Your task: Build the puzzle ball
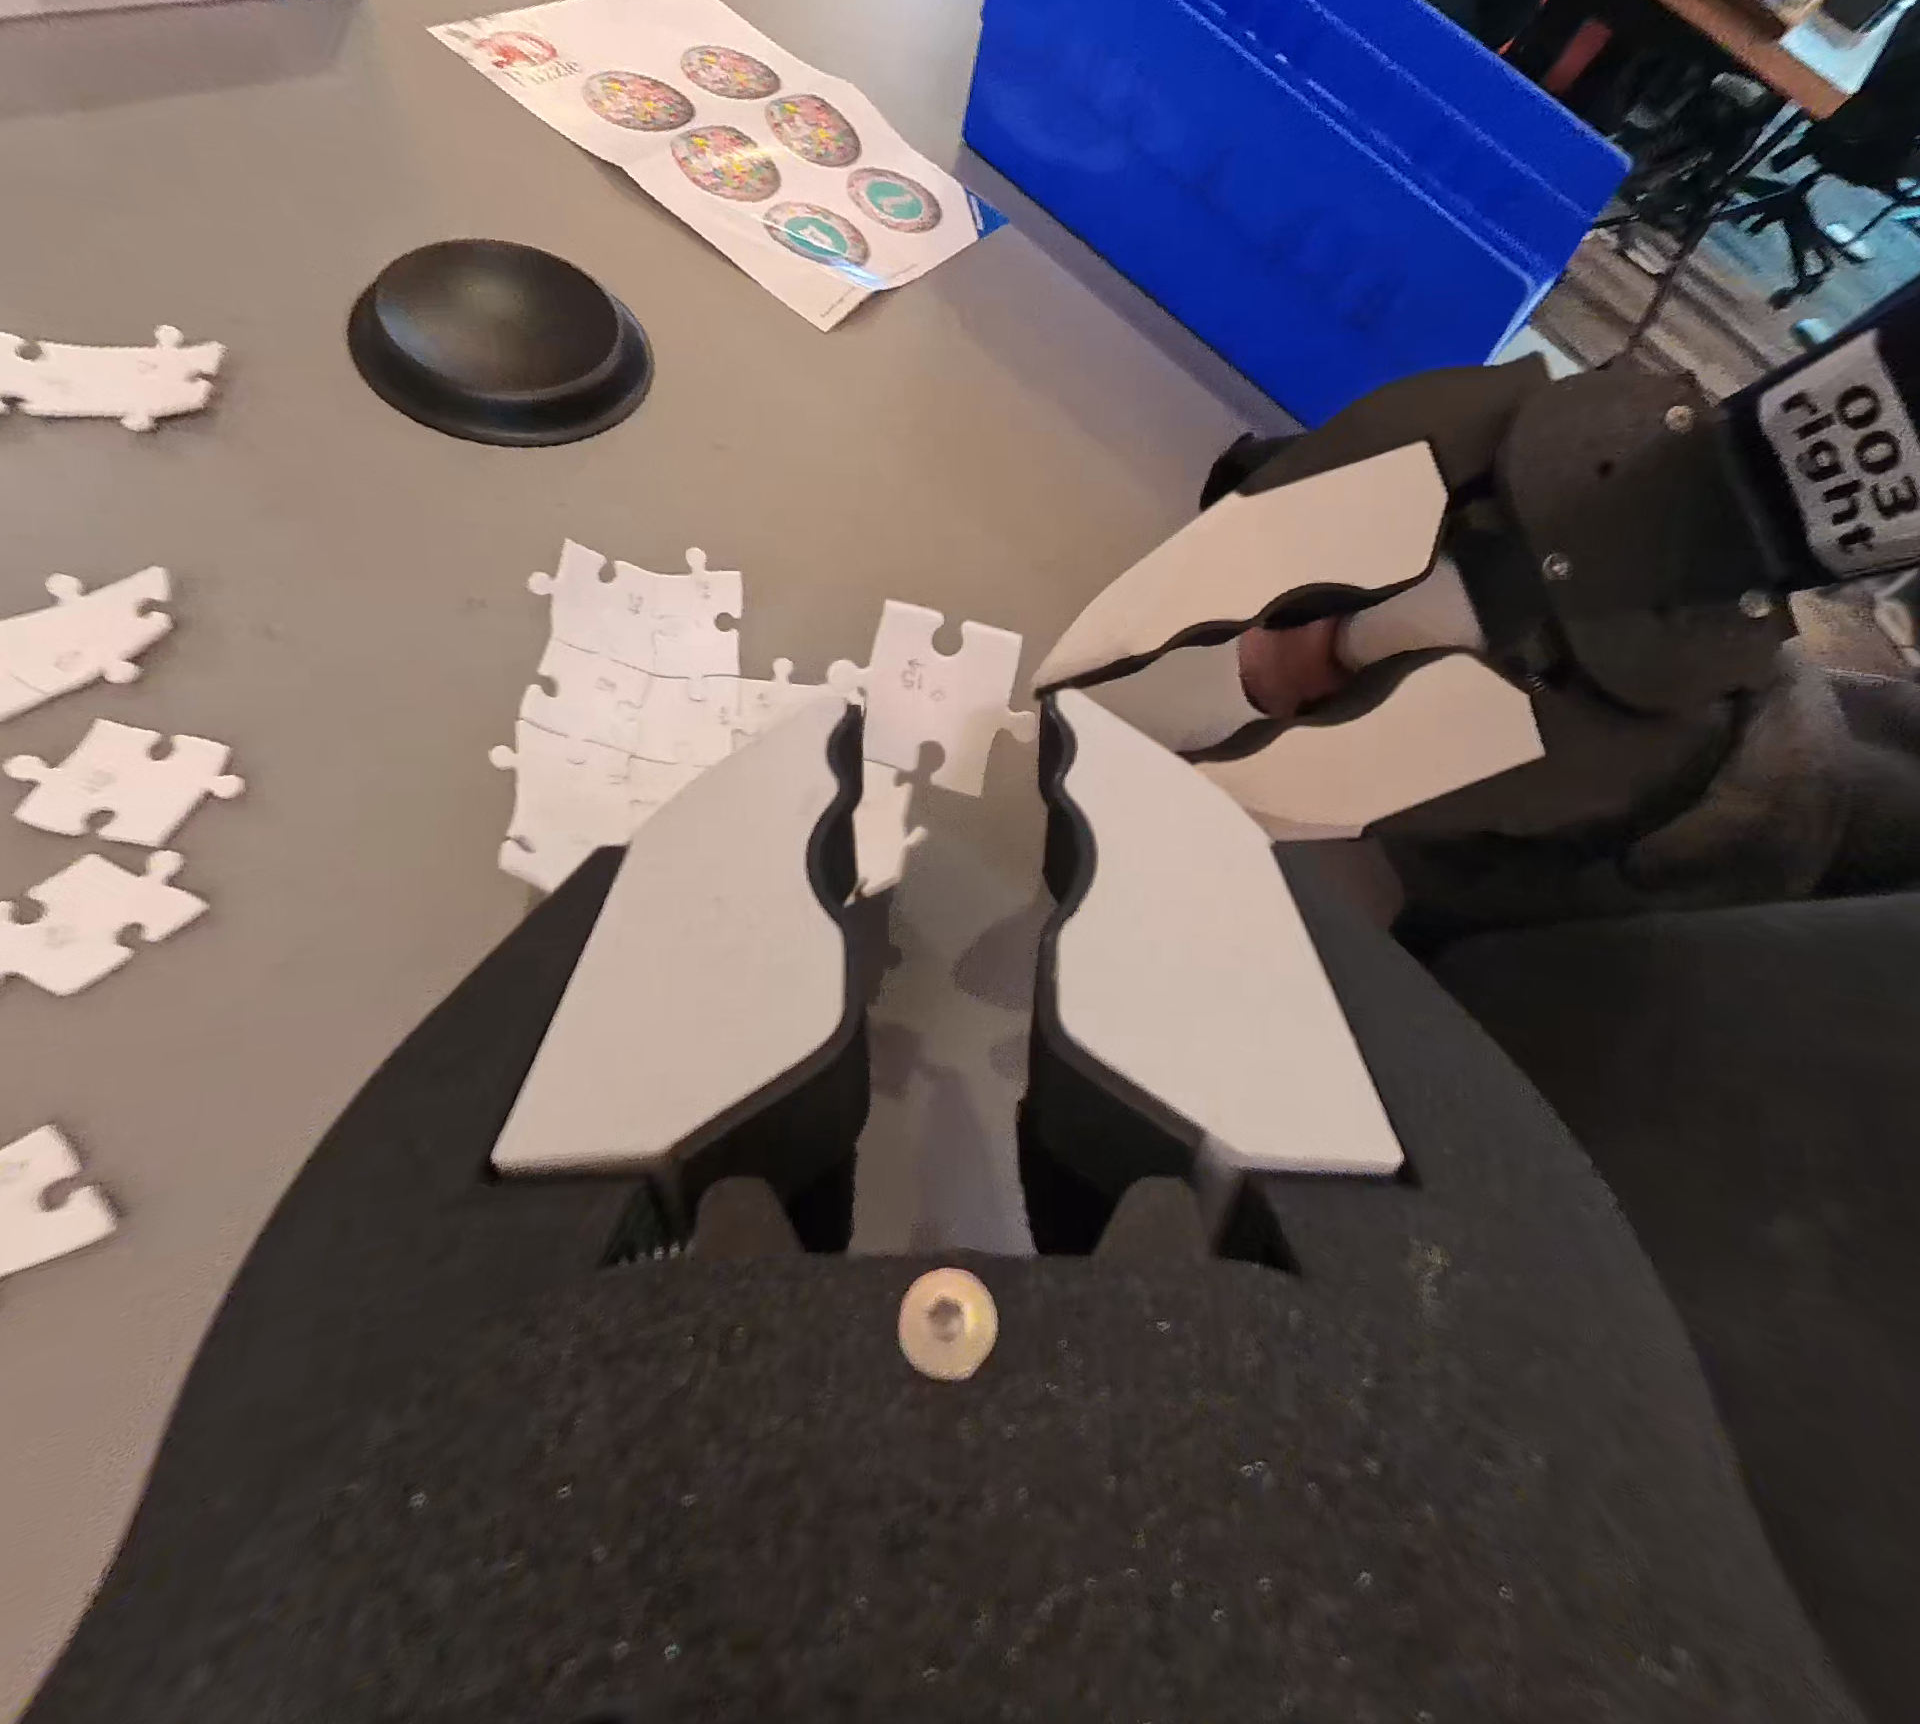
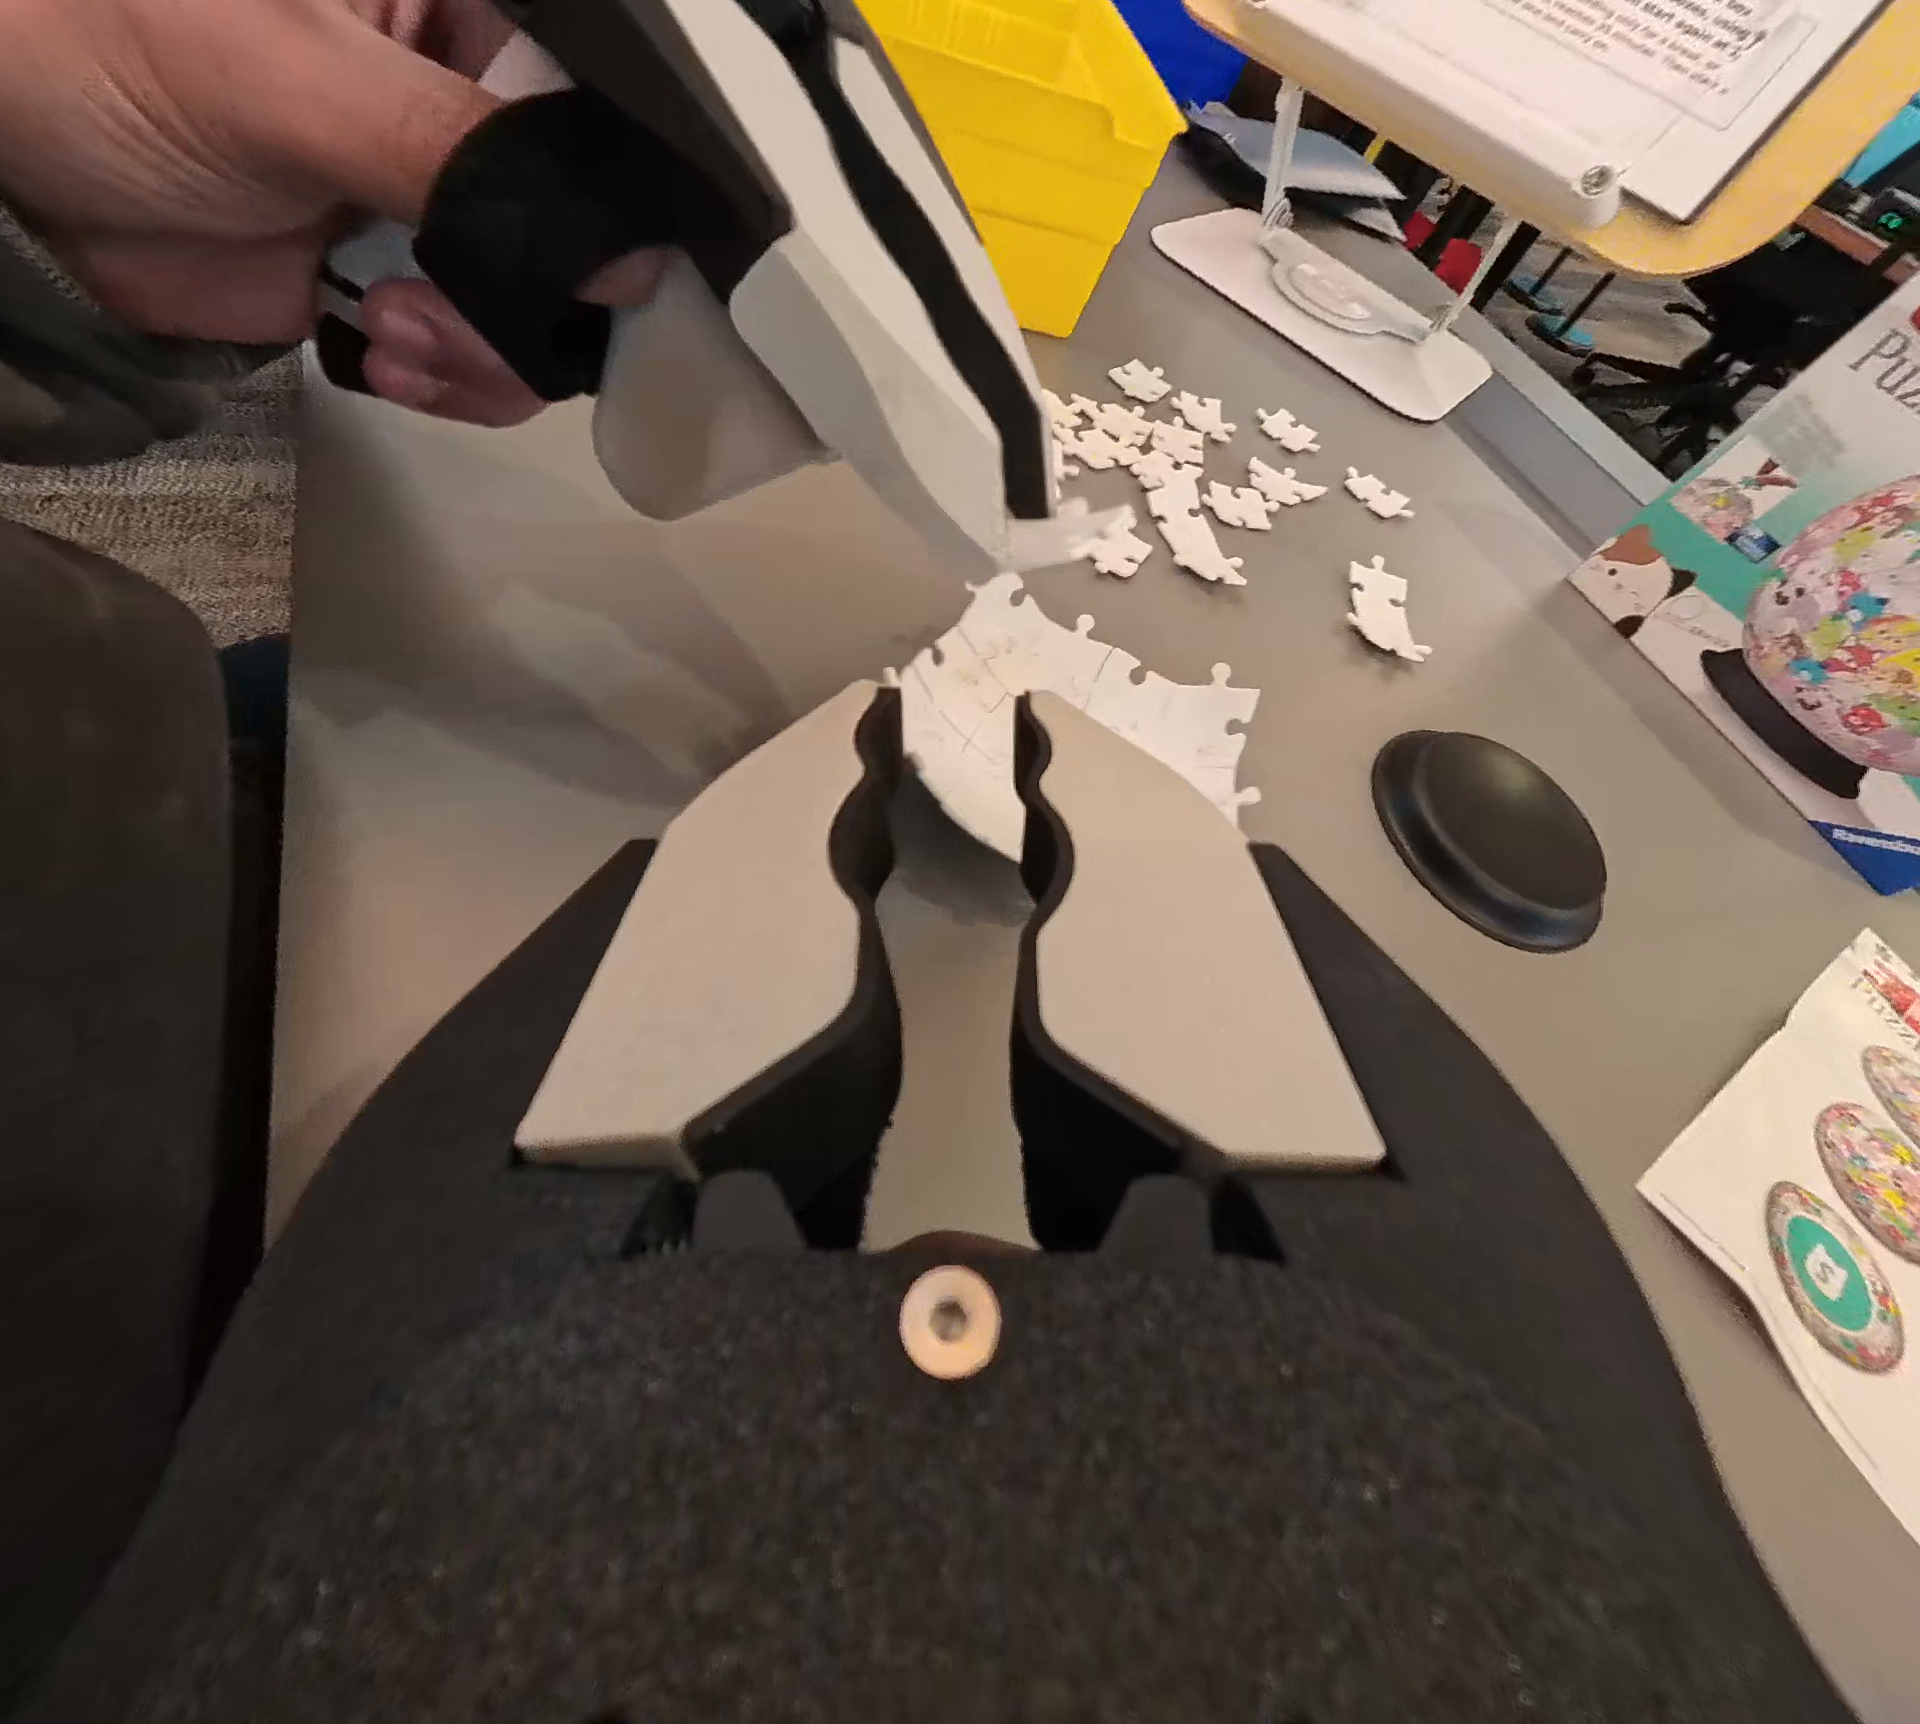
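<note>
Right wrist view: the left hand-held gripper [image 2: 1023, 519] pinches a loose piece [image 2: 1081, 531] above the joined section [image 2: 1143, 708], which the right hand-held gripper [image 2: 961, 708] seems to nip; skewed pressing could pop its seams.

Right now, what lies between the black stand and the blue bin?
The instruction leaflet lies flat on the table between the black stand and the blue bin; the left wrist view shows it.
</note>
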Action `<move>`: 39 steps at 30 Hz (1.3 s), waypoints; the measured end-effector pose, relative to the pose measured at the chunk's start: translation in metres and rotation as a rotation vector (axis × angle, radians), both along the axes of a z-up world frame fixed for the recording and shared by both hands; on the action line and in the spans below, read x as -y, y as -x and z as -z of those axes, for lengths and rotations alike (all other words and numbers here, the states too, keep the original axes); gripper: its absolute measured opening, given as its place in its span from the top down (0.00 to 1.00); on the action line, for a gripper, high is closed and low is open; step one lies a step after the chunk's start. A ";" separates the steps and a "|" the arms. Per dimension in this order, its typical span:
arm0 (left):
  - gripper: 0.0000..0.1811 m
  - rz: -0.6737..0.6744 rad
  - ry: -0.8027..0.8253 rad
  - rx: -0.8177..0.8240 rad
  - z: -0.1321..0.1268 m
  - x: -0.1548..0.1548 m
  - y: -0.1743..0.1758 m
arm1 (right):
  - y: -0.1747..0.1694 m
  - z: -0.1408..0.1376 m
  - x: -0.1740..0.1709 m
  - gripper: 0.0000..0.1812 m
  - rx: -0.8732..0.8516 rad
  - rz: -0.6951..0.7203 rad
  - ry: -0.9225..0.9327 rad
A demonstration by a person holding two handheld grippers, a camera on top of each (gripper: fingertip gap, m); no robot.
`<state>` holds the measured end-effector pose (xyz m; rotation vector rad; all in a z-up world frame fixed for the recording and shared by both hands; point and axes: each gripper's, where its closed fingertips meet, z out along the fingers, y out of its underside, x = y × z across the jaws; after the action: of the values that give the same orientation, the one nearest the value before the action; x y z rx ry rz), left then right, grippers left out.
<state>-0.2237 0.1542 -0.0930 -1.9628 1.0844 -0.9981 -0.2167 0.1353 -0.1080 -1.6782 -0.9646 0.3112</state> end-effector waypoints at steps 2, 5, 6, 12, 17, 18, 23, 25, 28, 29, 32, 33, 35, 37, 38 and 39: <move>0.83 0.013 0.033 0.001 0.005 0.004 -0.002 | 0.003 0.004 0.001 0.88 0.010 -0.008 0.008; 0.83 0.047 0.028 -0.011 0.013 0.012 -0.002 | 0.008 0.005 0.003 0.88 -0.007 -0.026 0.028; 0.83 0.057 0.003 -0.024 0.015 0.014 -0.002 | 0.009 0.005 0.005 0.89 -0.023 -0.038 0.039; 0.83 0.067 -0.089 -0.065 0.018 0.016 0.001 | 0.004 0.002 0.006 0.89 -0.026 -0.038 0.028; 0.83 0.029 0.004 0.009 0.012 0.017 0.000 | 0.006 0.004 0.005 0.85 0.072 -0.018 -0.059; 0.83 0.033 0.026 0.018 0.013 0.018 -0.001 | 0.008 0.005 0.005 0.83 0.095 -0.015 -0.078; 0.83 0.041 0.042 -0.002 0.018 0.017 0.000 | 0.009 0.010 0.005 0.81 0.125 -0.017 -0.078; 0.83 0.045 0.037 -0.031 0.023 0.016 0.002 | 0.007 0.009 0.005 0.82 0.102 -0.028 -0.066; 0.83 0.088 -0.012 -0.079 0.028 0.016 0.004 | 0.001 0.005 0.007 0.84 0.040 -0.053 -0.027; 0.82 0.105 -0.042 -0.090 0.029 0.016 0.004 | -0.003 0.003 0.005 0.84 0.017 -0.042 -0.018; 0.83 0.201 -0.120 -0.092 0.025 0.027 0.002 | -0.014 -0.005 0.000 0.86 -0.081 -0.010 0.029; 0.83 0.238 -0.154 -0.096 0.024 0.032 0.001 | -0.016 -0.006 -0.001 0.87 -0.125 -0.013 0.061; 0.83 0.307 -0.233 -0.106 0.023 0.042 -0.001 | -0.016 -0.007 0.002 0.88 -0.221 -0.048 0.153; 0.83 0.355 -0.309 -0.123 0.023 0.050 -0.002 | -0.016 -0.011 0.005 0.88 -0.320 -0.089 0.243; 0.83 0.376 -0.338 -0.136 0.024 0.054 -0.003 | -0.014 -0.012 0.009 0.90 -0.368 -0.126 0.302; 0.83 0.393 -0.365 -0.154 0.027 0.057 -0.003 | -0.014 -0.013 0.013 0.91 -0.412 -0.156 0.364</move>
<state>-0.2209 0.0976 -0.1196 -1.5818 1.6567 -0.7791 -0.2030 0.1225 -0.0947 -1.7664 -0.7567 0.9444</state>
